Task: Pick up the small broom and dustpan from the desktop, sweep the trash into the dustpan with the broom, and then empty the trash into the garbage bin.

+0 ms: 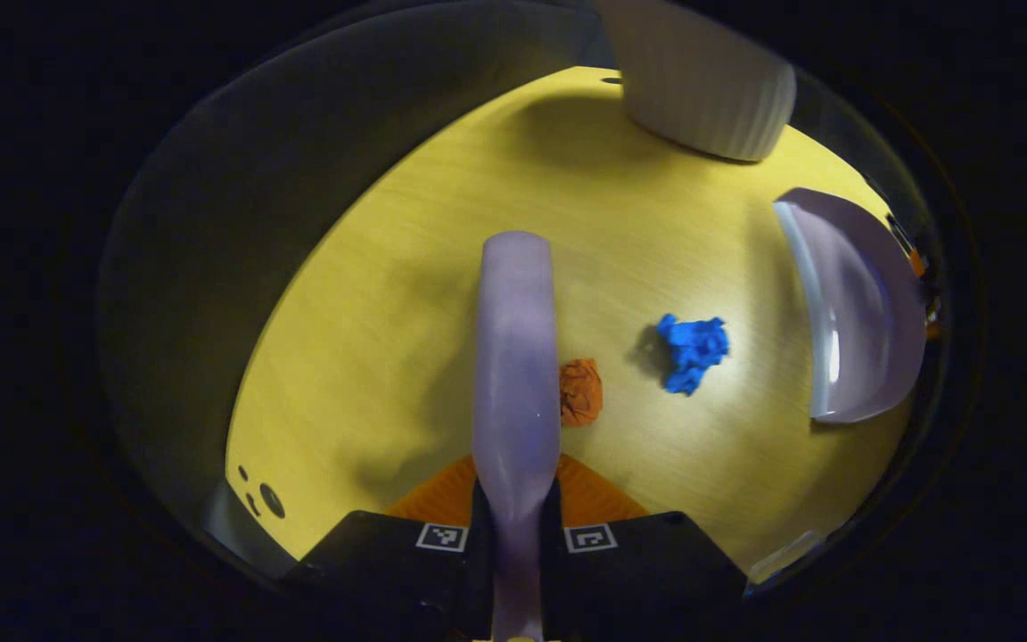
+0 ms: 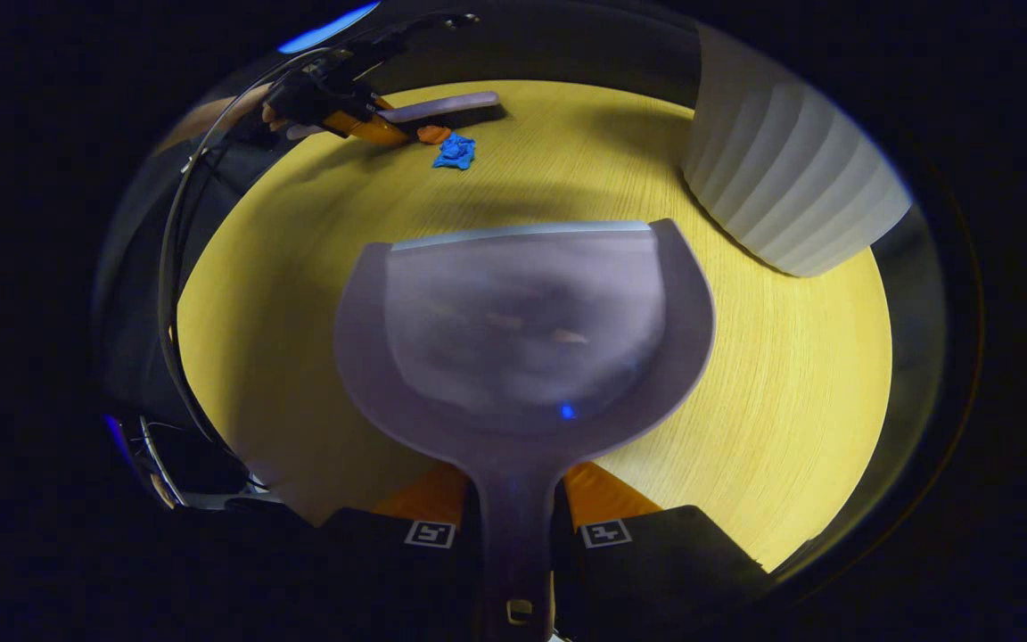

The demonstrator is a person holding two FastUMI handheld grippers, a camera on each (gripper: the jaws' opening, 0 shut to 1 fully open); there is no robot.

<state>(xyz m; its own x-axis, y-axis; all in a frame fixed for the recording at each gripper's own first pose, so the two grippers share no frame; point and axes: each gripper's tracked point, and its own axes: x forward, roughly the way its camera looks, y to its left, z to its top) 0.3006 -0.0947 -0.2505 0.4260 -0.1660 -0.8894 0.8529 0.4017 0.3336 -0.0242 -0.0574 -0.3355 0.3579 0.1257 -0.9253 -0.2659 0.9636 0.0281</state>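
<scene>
While the left gripper [image 1: 516, 535] clamps the broom [image 1: 516, 357] and the right gripper [image 2: 513, 544] clamps the dustpan [image 2: 522, 330], the blue scrap [image 1: 694, 350] and orange scrap [image 1: 581, 390] lie mid-frame, well apart from the pan; a hard sweep may scatter them past its lip, short of the bin [image 1: 701, 80] at top.

The table [image 1: 389, 312] is yellow with a fine wood grain, its edge curving against dim grey floor [image 1: 201, 232]. Three dark round holes [image 1: 271, 499] sit in the table's near corner (one larger than the others). A thin black cable [image 2: 166, 267] arcs just beyond the table's left edge.
</scene>
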